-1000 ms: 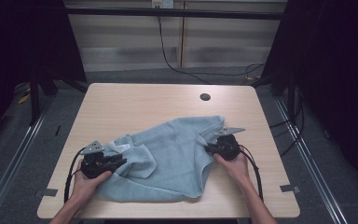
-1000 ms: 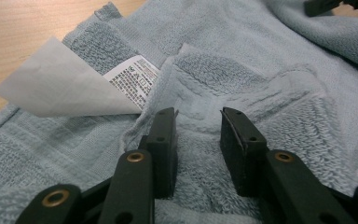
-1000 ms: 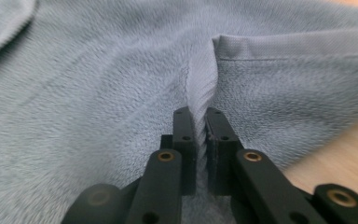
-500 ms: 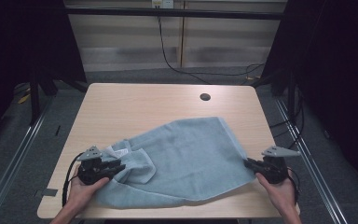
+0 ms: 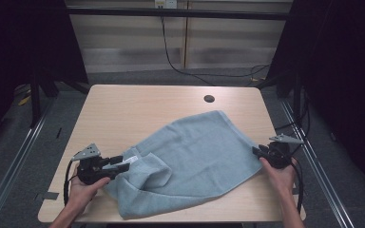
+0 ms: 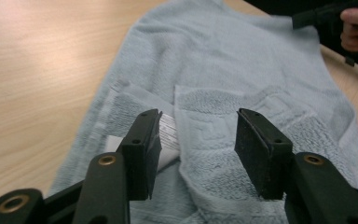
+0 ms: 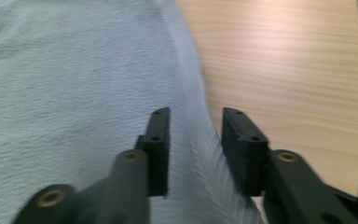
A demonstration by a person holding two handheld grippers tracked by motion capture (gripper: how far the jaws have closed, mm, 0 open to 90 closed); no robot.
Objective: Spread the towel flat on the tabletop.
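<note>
A light blue-grey towel (image 5: 199, 152) lies spread across the wooden table (image 5: 138, 109), with its near-left part folded over on itself. My left gripper (image 5: 122, 164) is at that folded corner, open. Its jaws straddle the fold (image 6: 214, 140) beside a white label (image 6: 168, 133). My right gripper (image 5: 257, 153) is at the towel's right corner, near the table's right edge. It stands open, with the towel's edge (image 7: 193, 140) running between the parted jaws and bare table (image 7: 284, 70) to the right.
A dark round hole (image 5: 209, 99) sits in the tabletop at the back right. Cables hang behind the table. The other hand (image 6: 354, 32) with its gripper appears far off in the left gripper view. Bare wood lies left of the towel (image 6: 42, 60).
My right gripper went from the towel's middle out to the table's right edge, drawing that corner with it and spreading the towel flat. The left gripper stayed at the folded corner.
</note>
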